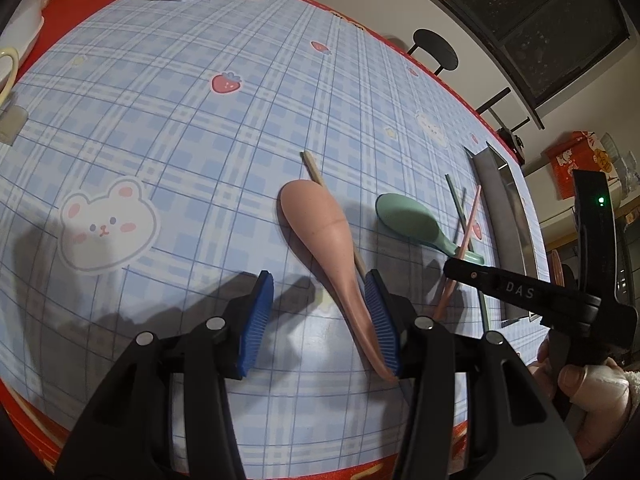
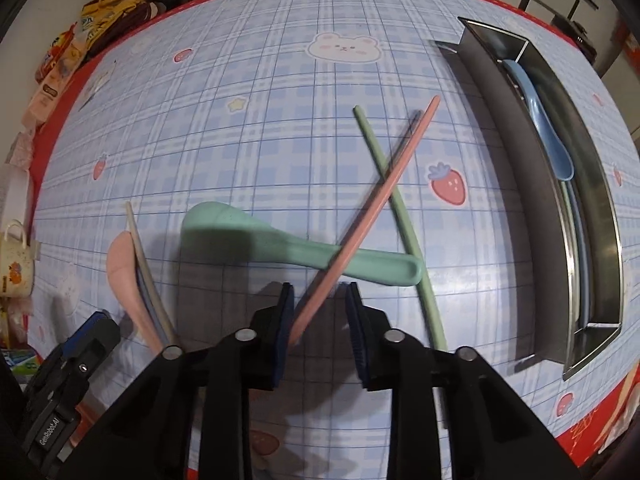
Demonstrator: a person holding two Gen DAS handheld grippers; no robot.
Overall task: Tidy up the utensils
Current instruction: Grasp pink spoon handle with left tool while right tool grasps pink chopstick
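Observation:
A pink spoon lies on the checked tablecloth, over a beige chopstick. My left gripper is open, its right pad against the spoon's handle. In the right wrist view a pink chopstick lies across a green spoon and a green chopstick. My right gripper is open around the pink chopstick's near end. A steel tray at the right holds a blue spoon and thin sticks. The pink spoon also shows at left in the right wrist view.
A mug and snack packets sit along the table's left and far edges. The red table edge runs near the tray. A black stool stands beyond the table.

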